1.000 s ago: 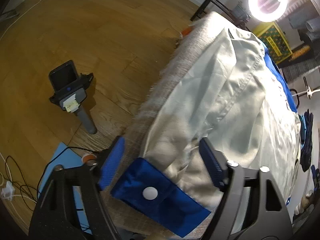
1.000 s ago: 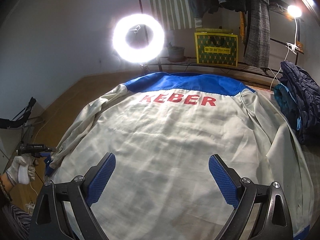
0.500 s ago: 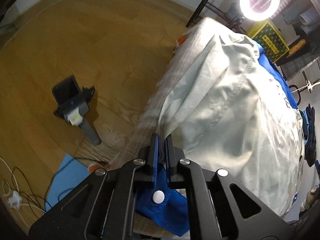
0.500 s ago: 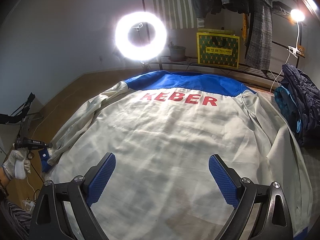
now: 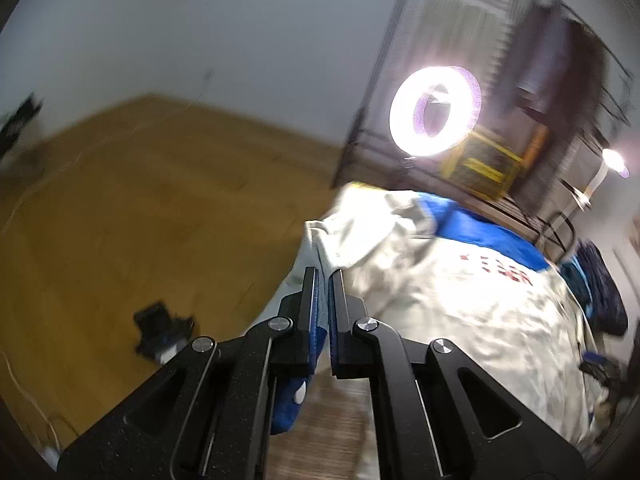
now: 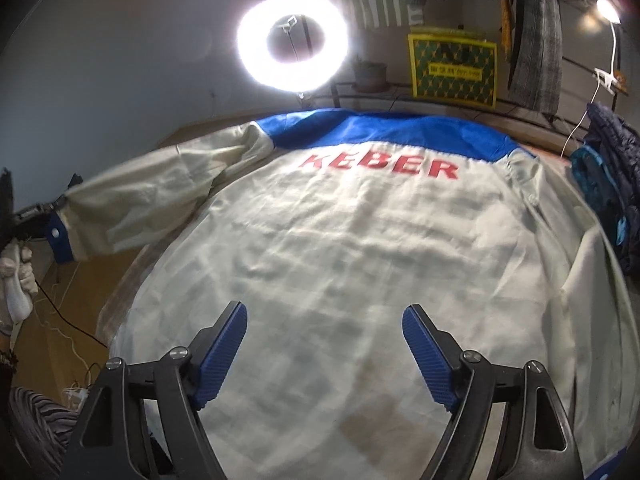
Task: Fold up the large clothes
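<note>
A cream jacket (image 6: pixel 360 240) with a blue yoke and red letters lies back-up on the surface. Its left sleeve (image 6: pixel 152 204) is lifted and stretched out sideways off the edge. My left gripper (image 5: pixel 321 276) is shut on the sleeve's blue cuff (image 5: pixel 292 400); in the right wrist view the cuff (image 6: pixel 60 240) shows at the far left, beside a gloved hand (image 6: pixel 16 276). My right gripper (image 6: pixel 324 316) hovers over the jacket's lower back. Its jaws are closing, with only flat cloth below them and no fold between the pads.
A lit ring light (image 6: pixel 292 36) stands behind the jacket's collar end. Dark blue clothes (image 6: pixel 612 184) are piled at the right edge. Wooden floor (image 5: pixel 120 220) lies to the left, with a black device (image 5: pixel 160 332) and cables (image 6: pixel 68 320) on it.
My left gripper shut on the blue cuff and rose, pulling the sleeve up and out from the edge. The right gripper stayed in place and its jaws narrowed a little.
</note>
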The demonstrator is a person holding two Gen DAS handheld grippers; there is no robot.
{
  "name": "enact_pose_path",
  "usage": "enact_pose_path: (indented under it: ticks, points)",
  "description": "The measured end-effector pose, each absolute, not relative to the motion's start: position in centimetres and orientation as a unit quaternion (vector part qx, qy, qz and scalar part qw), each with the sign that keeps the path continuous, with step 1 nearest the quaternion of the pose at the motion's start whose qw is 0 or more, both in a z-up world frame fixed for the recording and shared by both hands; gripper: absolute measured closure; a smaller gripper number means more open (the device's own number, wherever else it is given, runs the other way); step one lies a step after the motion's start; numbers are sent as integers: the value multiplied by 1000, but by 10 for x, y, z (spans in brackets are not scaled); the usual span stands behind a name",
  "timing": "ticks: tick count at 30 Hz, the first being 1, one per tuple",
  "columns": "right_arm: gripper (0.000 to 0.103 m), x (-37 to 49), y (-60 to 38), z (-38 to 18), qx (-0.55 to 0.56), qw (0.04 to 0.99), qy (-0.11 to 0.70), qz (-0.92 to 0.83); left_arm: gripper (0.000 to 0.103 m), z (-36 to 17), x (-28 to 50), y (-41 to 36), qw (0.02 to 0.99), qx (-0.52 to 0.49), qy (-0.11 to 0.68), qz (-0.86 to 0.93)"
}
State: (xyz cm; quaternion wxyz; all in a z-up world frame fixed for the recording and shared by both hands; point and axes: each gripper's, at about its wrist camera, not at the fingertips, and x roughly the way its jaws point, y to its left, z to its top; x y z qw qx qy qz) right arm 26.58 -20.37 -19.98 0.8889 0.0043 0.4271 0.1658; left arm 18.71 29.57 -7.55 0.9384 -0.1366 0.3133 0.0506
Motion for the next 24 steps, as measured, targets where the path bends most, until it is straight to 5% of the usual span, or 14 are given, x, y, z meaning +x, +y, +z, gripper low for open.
enact_pose_path:
  ticks: [14,24]
  points:
    - [38,272,-209,-213,40,866,466,174,101,-124,121,84,906,104,378,-157]
    - [38,280,-202,-229,54,851,488,187,101,-178,76,48,865,152,437,-195]
